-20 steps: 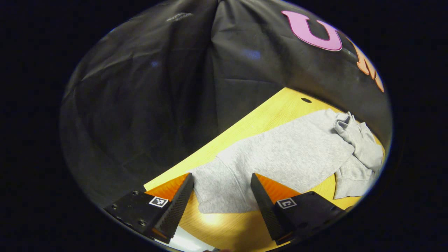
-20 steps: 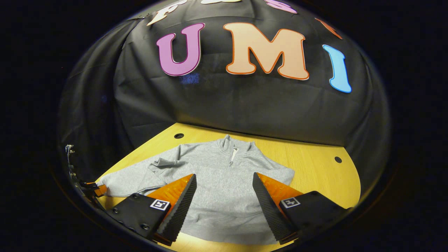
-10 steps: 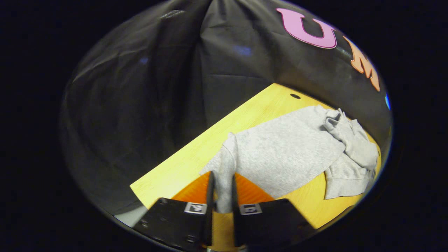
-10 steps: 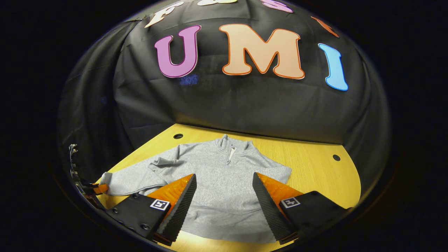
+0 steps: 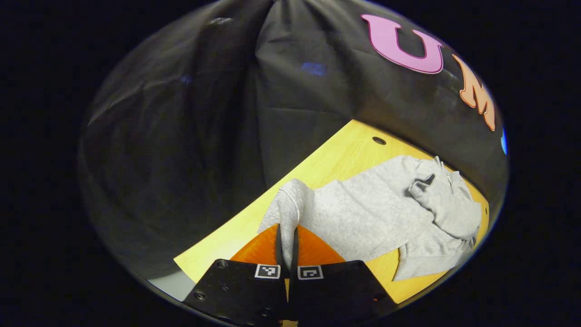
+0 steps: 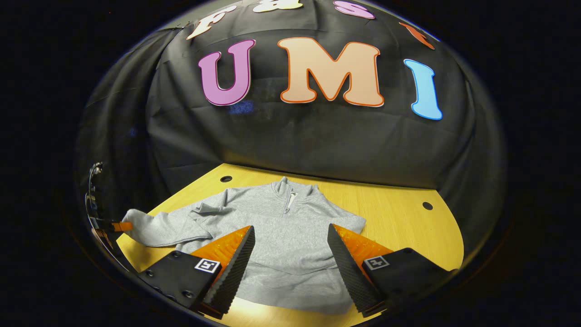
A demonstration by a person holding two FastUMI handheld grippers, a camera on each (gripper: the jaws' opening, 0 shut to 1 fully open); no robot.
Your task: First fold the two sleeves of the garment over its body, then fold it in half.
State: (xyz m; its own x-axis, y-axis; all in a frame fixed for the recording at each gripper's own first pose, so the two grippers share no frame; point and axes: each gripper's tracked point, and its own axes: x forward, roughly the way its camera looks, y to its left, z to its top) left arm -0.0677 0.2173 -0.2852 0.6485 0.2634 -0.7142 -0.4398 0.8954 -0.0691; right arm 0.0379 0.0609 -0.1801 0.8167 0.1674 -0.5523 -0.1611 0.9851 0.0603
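1. Grey garment (image 6: 281, 240) spread flat on the yellow surface (image 6: 408, 227), collar far.
2. Left tongs (image 5: 286, 240) clamped on the sleeve cuff (image 5: 288, 213), apparently lifted for folding over the body.
3. Right tongs (image 6: 290, 259) apart above the hem, waiting.

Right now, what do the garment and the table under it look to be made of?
Garment: soft heathered grey knit, likely sweatshirt fleece; matte and speckled, it bunches limply where the left tongs pinch its sleeve.
Table: yellowish wood or wood-look laminate; fine straight grain, smooth slight sheen.

no readable text, labels or numbers
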